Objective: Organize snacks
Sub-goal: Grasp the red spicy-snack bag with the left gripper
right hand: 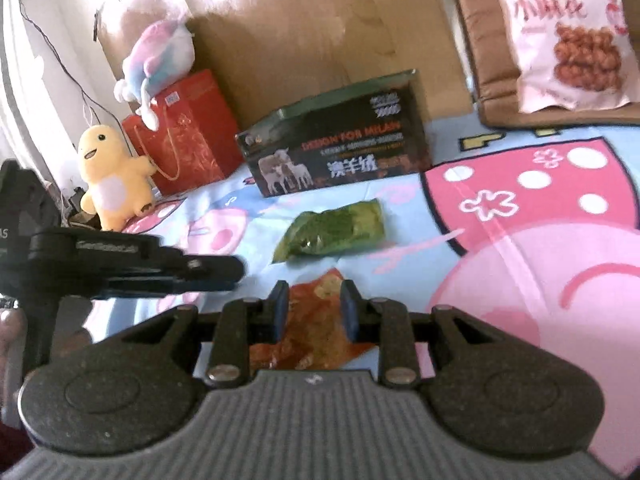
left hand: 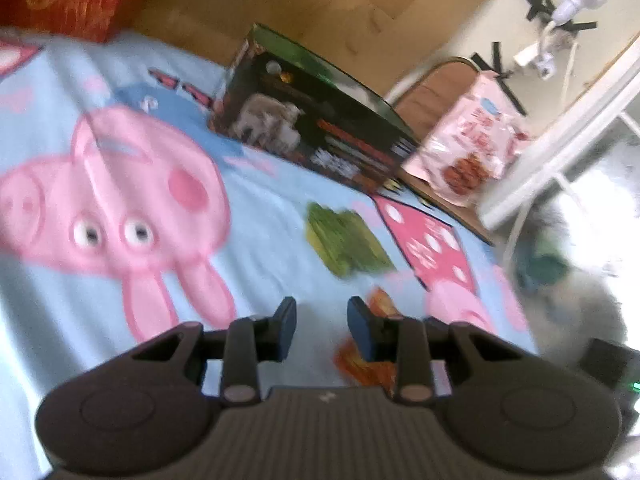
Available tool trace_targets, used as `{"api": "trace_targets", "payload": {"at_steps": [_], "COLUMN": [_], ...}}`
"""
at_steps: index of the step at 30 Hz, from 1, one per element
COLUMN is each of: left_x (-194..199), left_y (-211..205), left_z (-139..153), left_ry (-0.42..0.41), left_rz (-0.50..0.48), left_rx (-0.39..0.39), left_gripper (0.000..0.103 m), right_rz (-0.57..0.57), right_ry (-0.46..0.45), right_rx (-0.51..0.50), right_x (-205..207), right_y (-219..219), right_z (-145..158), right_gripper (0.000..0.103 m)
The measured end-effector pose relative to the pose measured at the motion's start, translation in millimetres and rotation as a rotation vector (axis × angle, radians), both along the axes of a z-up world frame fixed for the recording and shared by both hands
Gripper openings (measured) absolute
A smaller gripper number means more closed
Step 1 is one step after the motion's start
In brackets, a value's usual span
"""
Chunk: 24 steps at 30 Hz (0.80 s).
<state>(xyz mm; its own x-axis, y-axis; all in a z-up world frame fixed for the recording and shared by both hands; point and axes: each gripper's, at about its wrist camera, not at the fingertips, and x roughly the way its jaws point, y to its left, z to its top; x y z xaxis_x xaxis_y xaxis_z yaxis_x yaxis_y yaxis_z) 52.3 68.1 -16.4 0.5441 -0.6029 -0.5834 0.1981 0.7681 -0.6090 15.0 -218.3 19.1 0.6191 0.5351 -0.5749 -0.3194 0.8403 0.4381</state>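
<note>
Under everything lies the bed sheet, soft pale-blue cotton printed with big pink cartoon pigs and a pink polka-dot shape; I place the rest against the dark box that stands on it. That cardboard box is a long rectangle, glossy black with a green top, pictures of sheep and red lettering on its face. Left of it stands a red paper gift bag with gold cord handles, a plush pastel whale perched on top, and a fuzzy yellow plush toy upright before the bag. Right of the box, a pink-and-white crinkly bag of fried twists leans upright on a brown padded cushion.

Just in front of the box lies a flat green snack packet, shiny plastic, slightly puckered. Nearer to me than that, farther still from the box, is an orange-red snack packet, glossy and creased. My right gripper has its blue pads either side of this orange packet's upper end; whether they pinch it or only frame it I cannot tell. My left gripper hangs over bare sheet, its narrow gap empty, that same packet showing beside its right finger.
</note>
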Motion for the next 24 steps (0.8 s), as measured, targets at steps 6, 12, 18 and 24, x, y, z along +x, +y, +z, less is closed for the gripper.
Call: {"api": "trace_targets", "payload": {"at_steps": [6, 12, 18, 24], "left_x": [-11, -4, -2, 2], "left_y": [-16, -37, -49, -64], "left_z": [-16, -10, 9, 14], "left_ry": [0.095, 0.075, -0.004, -0.049], "left_rz": [-0.075, -0.041, -0.034, -0.03], "left_rx": [-0.106, -0.098, -0.064, 0.009], "left_gripper": [0.036, 0.029, 0.026, 0.014], "right_rz": [-0.099, -0.103, -0.085, -0.077], "right_ry": [0.098, 0.118, 0.107, 0.089], "right_rx": [0.156, 0.21, 0.205, 0.194], "right_x": [-5, -10, -14, -16], "right_y": [-34, -33, -33, -30], "right_z": [-20, -22, -20, -20], "right_gripper": [0.029, 0.027, 0.027, 0.027]}}
